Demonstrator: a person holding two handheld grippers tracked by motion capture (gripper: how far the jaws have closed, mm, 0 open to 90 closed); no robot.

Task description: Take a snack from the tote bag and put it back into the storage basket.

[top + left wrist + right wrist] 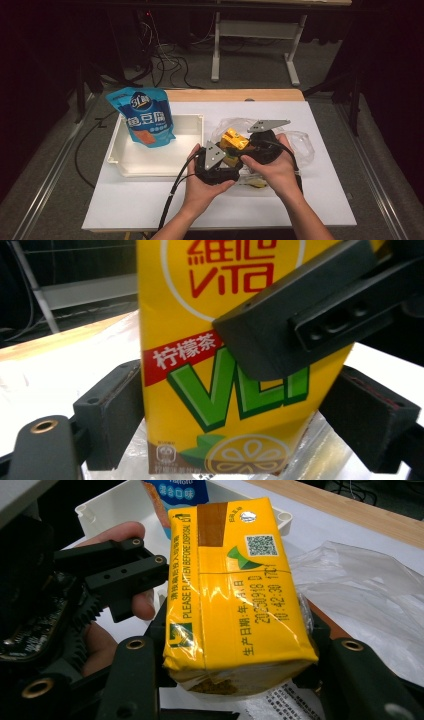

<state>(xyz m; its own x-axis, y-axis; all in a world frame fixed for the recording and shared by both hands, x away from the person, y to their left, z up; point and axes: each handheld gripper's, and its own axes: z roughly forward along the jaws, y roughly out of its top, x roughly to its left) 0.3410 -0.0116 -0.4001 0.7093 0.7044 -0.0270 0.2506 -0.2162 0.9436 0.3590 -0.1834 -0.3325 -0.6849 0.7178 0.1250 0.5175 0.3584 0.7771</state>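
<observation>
Two grippers on lemon tea pack (235,590): right gripper (235,680) clamps it, left gripper (235,420) loosely straddles; early release drops it at 6 o'clock.

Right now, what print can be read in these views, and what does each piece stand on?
"維他 VITA", "柠檬茶", "VLT": front of the yellow drink carton.
"PLEASE FLATTEN BEFORE DISPOSAL", "生产日期: 年/月/日", "20230918 D", "10:42:30": the carton's other face, beside a QR code.
"鱼豆腐": blue pouch in the white tray; its round logo is too blurred.
Leaflet print: too small.
</observation>
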